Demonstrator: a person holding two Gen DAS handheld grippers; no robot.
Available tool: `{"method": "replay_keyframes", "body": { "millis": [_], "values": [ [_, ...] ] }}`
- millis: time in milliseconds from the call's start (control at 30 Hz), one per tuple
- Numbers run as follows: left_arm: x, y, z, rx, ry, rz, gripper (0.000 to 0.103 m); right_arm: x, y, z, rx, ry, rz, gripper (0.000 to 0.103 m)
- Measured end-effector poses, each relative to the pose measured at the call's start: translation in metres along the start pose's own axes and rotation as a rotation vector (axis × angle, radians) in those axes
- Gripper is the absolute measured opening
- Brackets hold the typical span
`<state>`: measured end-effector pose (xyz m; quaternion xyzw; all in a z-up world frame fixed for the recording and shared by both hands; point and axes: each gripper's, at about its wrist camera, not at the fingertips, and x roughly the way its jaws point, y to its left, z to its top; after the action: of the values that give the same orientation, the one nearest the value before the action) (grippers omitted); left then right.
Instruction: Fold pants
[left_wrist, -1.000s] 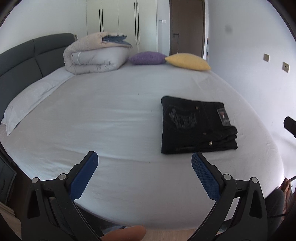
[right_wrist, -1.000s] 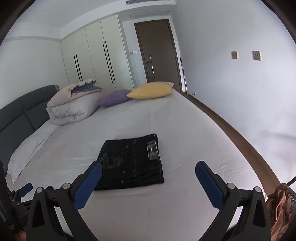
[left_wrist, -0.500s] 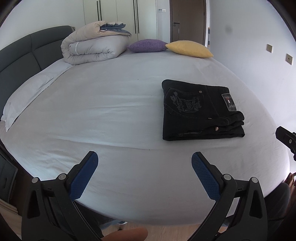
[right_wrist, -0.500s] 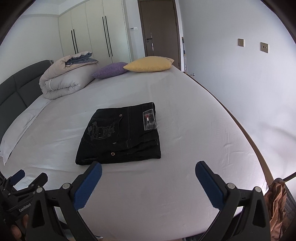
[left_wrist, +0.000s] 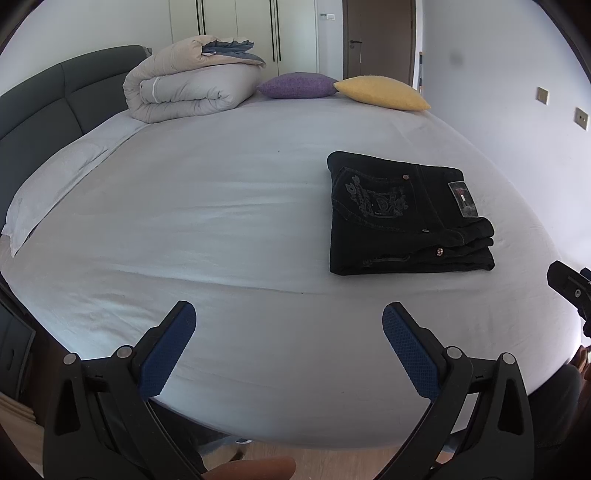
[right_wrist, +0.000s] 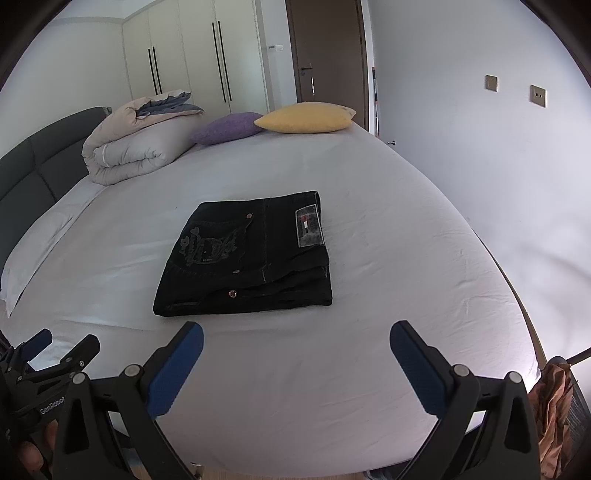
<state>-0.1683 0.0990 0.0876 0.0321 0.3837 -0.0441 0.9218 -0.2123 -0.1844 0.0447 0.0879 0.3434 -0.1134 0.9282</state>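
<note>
Black pants (left_wrist: 402, 218) lie folded into a compact rectangle on the white bed (left_wrist: 221, 221), pocket embroidery and label facing up. They also show in the right wrist view (right_wrist: 251, 258). My left gripper (left_wrist: 288, 332) is open and empty above the bed's near edge, to the left of and nearer than the pants. My right gripper (right_wrist: 297, 354) is open and empty just in front of the pants, not touching them. The left gripper also shows at the right wrist view's lower left (right_wrist: 59, 347).
A rolled duvet (left_wrist: 192, 85), a purple cushion (left_wrist: 299, 85) and a yellow cushion (left_wrist: 380, 94) lie at the far end. A white pillow (left_wrist: 55, 177) lies by the dark headboard (left_wrist: 44, 96). A wall (right_wrist: 498, 147) runs along the right.
Both grippers have moved forward toward the bed and the pants, which now look larger. The pants have not moved. Both grippers stay open.
</note>
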Motion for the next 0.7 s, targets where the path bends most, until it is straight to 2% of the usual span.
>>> {"method": "replay_keyframes", "body": {
  "millis": [700],
  "values": [
    [0.0007,-0.0004,-0.0005,-0.002,0.000,0.000,0.103,-0.0002,0.0068,-0.0030,-0.012,0.006,0.009,0.103]
  ]
}}
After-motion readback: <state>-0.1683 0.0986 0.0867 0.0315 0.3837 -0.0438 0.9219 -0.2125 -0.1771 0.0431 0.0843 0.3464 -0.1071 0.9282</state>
